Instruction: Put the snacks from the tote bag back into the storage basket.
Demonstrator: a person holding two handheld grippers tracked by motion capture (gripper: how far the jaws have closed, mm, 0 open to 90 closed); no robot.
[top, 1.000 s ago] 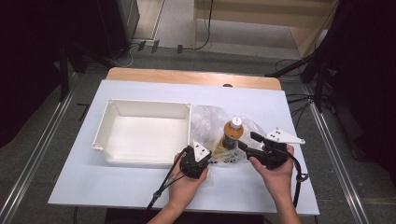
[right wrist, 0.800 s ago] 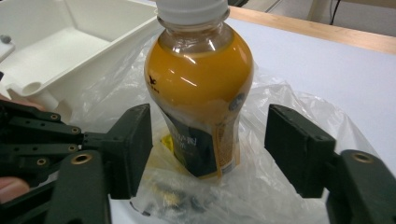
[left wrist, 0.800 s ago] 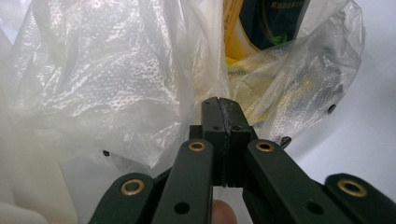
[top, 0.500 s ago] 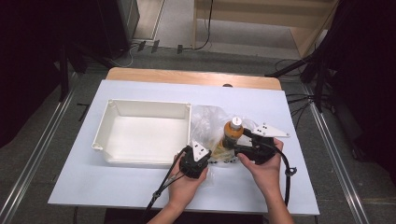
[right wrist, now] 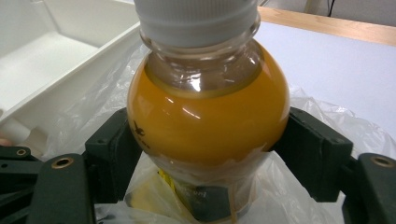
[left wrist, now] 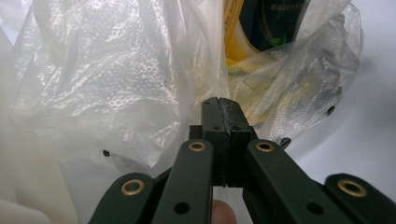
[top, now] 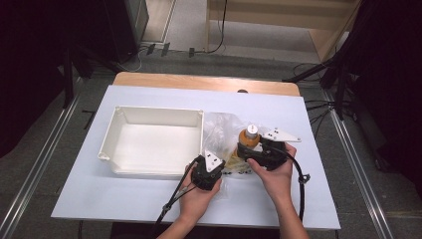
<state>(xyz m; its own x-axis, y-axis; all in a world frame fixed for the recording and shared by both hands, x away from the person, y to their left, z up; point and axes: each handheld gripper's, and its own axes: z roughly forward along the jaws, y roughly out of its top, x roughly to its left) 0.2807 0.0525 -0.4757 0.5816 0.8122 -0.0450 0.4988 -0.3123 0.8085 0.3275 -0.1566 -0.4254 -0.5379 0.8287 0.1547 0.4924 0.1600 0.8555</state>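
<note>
**Orange juice bottle gripped inside a clear plastic bag**

Orange drink fills the bottle (right wrist: 208, 112), which stands upright with its white cap on, near the middle of the desk (top: 149, 199) and a little toward the right edge. The thin clear plastic bag (left wrist: 107, 84) is bunched around the bottle's lower half, so the neck and cap rise free of it while the label sits behind crinkled film.

The right gripper (right wrist: 208, 154) comes at the bottle from the person's side. Its jaws have just been opening and now stand wide on either side of the bottle's round shoulder, the pads right against the glassy curve. From the right gripper view they seem to clasp it, with bag film caught under the bottle's belly.

The left gripper (left wrist: 223, 109) is pressed together on a fold of the bag at its near edge, just left of the bottle. The loose film billows up in front of it and hides most of the bottle from that side.

A white tray (top: 114, 134) sits on the left half of the desk, its right wall touching the bag's crumpled edge. A strip of bare wood (top: 174, 82) runs along the far edge.
</note>
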